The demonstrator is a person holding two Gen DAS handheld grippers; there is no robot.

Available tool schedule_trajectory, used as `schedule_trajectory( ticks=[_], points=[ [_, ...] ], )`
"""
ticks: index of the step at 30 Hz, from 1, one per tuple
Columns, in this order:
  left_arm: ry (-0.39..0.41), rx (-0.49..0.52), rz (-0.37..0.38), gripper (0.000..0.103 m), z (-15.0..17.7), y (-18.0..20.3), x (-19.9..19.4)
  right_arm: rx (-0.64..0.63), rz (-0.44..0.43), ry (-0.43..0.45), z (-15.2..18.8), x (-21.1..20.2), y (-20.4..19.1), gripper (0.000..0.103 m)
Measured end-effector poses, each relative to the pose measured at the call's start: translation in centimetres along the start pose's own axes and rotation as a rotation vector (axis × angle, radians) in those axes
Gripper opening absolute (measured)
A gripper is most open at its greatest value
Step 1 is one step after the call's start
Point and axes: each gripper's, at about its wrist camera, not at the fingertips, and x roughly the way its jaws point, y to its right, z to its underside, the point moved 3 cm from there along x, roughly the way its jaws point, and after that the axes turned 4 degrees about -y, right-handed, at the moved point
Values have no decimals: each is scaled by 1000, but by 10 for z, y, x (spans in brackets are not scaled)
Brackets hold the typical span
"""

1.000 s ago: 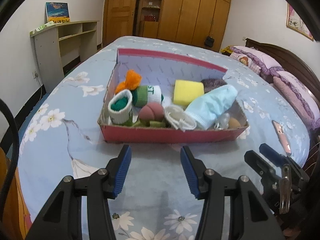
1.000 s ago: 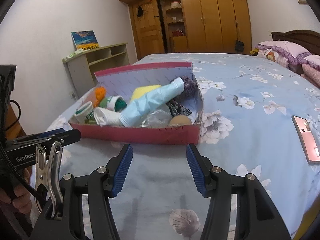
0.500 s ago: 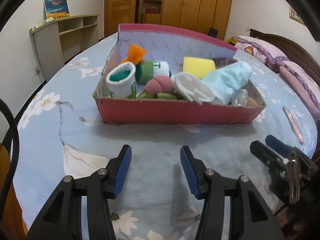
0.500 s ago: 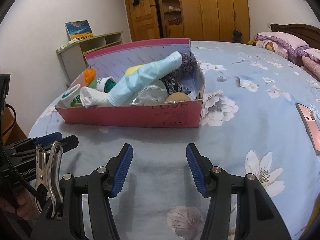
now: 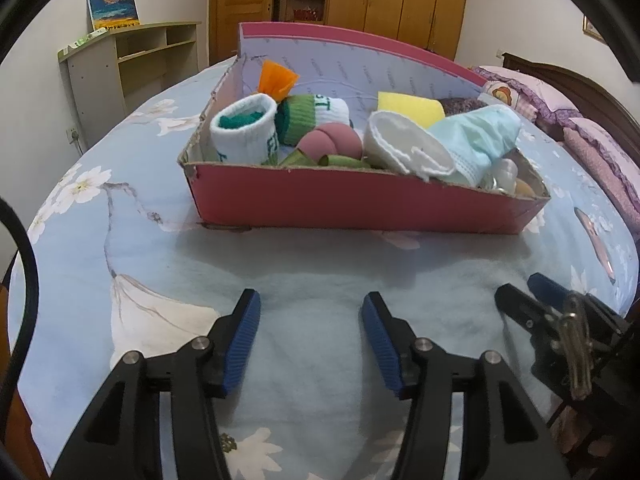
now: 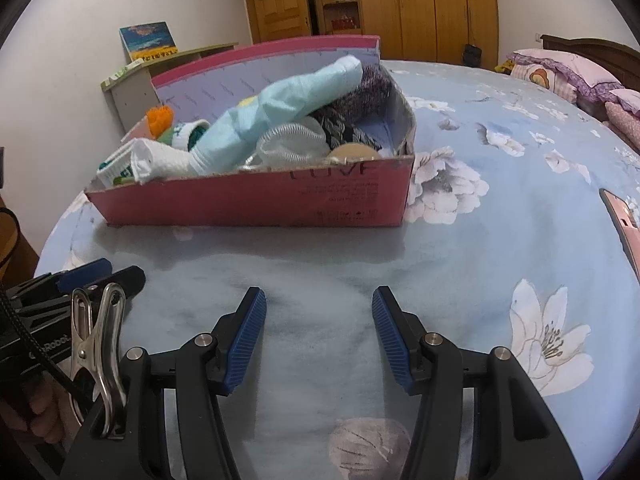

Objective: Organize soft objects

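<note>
Bedspread [image 5: 312, 264] bare before box [image 5: 360, 204] edge

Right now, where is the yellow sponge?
In the left wrist view, the yellow sponge lies in the red box, against its back wall, behind the light blue cloth.

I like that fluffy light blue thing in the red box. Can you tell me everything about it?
The light blue cloth looks like soft, slightly crinkled fabric, rolled into a long bundle with a white edge at its lower end. It lies tilted on top of the pile in the red box, its upper end near the back wall. It rests against the white rolled cloth and partly covers the yellow sponge.
</note>
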Motion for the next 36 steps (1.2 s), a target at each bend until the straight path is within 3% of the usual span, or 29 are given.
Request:
schedule_trajectory(
  ticks=[17, 36],
  points=[
    [24, 12, 20, 67, 7, 3, 0, -29, 45, 5, 5, 3, -7, 58],
    [25, 17, 25, 69, 8, 4, 0, -27, 50, 12, 5, 3, -7, 58]
  ],
)
